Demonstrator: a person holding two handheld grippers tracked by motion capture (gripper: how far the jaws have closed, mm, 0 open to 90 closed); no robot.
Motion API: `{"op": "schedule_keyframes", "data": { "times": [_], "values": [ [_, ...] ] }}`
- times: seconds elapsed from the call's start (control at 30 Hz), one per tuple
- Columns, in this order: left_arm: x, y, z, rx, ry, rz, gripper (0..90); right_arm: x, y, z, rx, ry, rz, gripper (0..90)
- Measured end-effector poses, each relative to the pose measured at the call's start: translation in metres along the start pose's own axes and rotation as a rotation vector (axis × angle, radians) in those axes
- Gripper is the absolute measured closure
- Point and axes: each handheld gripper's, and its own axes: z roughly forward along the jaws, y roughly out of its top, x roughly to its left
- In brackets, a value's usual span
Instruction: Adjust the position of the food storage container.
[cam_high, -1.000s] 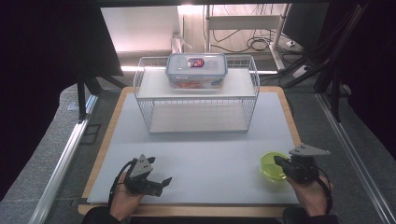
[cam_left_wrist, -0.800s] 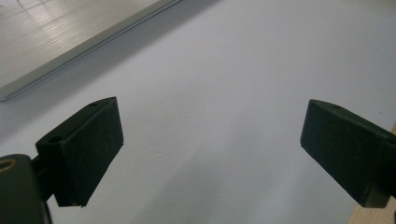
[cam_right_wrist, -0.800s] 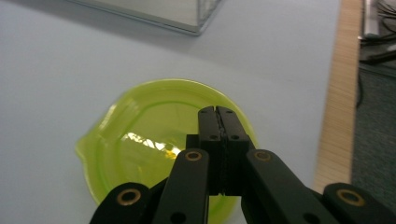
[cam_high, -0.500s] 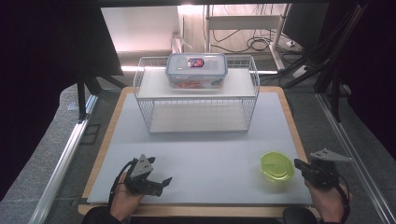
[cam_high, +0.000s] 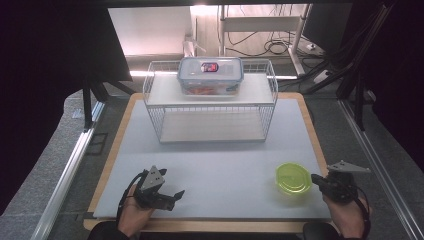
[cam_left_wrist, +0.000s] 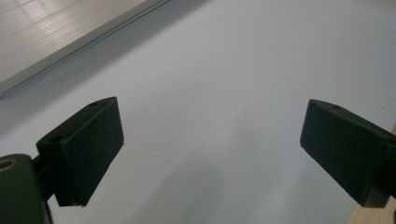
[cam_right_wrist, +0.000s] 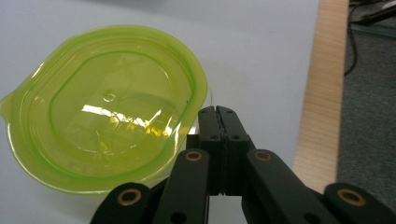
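Right gripper (cam_high: 316, 178) sits at the near right of the white mat (cam_high: 220, 165), held in the person's right hand (cam_high: 347, 217). In the right gripper view its jaws are pressed together with nothing between them, tips (cam_right_wrist: 218, 111) just beside the rim of the green lid (cam_right_wrist: 105, 105). Whether the tips touch the rim cannot be told; the lid's edge passes close under them.

Green lid (cam_high: 293, 178): translucent, oval, lying flat on the mat near the right front corner, just left of the right gripper in the high view. A small tab shows at one end in the right gripper view.

Left gripper (cam_high: 170, 196) rests at the near left of the mat in the person's left hand (cam_high: 132, 212), well apart from the lid. Jaws spread wide; in the left gripper view the two black pads (cam_left_wrist: 88, 144) stand far apart over bare mat, holding nothing.

Farther back, at the middle of the mat: a white wire rack (cam_high: 211, 102) with a shelf on top. On that shelf stands a clear food container (cam_high: 210, 75) with a blue-rimmed lid clipped on, reddish contents visible through the wall.

Mat lies on a wooden board (cam_high: 310, 125) whose edge shows along the sides.
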Motion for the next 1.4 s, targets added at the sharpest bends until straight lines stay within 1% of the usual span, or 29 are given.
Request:
{"op": "schedule_keyframes", "data": {
  "times": [0.1,0.23,0.33,0.4,0.47,0.57,0.67,0.77,0.9,1.23,1.3,1.4],
  "values": [
    [0.0,0.0,0.0,0.004,0.0,0.002,5.9,0.004,0.0,0.002,0.002,0.028,-0.002,90.0],
    [0.0,0.0,0.001,0.004,0.0,0.003,5.8,0.009,0.001,0.007,0.013,0.053,-0.007,90.0],
    [0.0,0.0,0.001,0.007,0.001,0.004,5.9,0.014,0.001,0.011,0.026,0.07,-0.016,90.0],
    [0.0,0.0,0.001,0.01,0.001,0.006,5.9,0.018,0.002,0.014,0.036,0.091,-0.023,90.0],
    [-0.001,0.0,0.001,0.011,0.002,0.007,5.9,0.022,0.002,0.018,0.05,0.098,-0.036,90.0],
    [-0.001,0.0,0.001,0.011,0.001,0.008,5.9,0.026,0.002,0.022,0.066,0.114,-0.041,90.0],
    [-0.001,0.0,0.002,0.015,0.0,0.009,5.9,0.025,0.0,0.025,0.086,0.124,-0.031,90.0],
    [-0.001,0.0,0.002,0.019,0.001,0.012,5.9,0.024,-0.002,0.028,0.095,0.141,-0.017,90.0],
    [-0.001,0.0,0.002,0.02,0.001,0.013,5.9,0.027,-0.002,0.033,0.1,0.18,-0.001,90.0],
    [-0.002,-0.001,0.003,0.026,0.001,0.015,5.9,0.045,0.003,0.05,0.137,0.248,-0.02,90.0],
    [-0.001,-0.001,0.004,0.029,0.001,0.014,5.9,0.049,0.005,0.053,0.131,0.252,-0.028,90.0],
    [-0.002,-0.001,0.004,0.031,0.0,0.015,5.9,0.054,0.009,0.058,0.124,0.272,-0.03,90.0]
  ]
}}
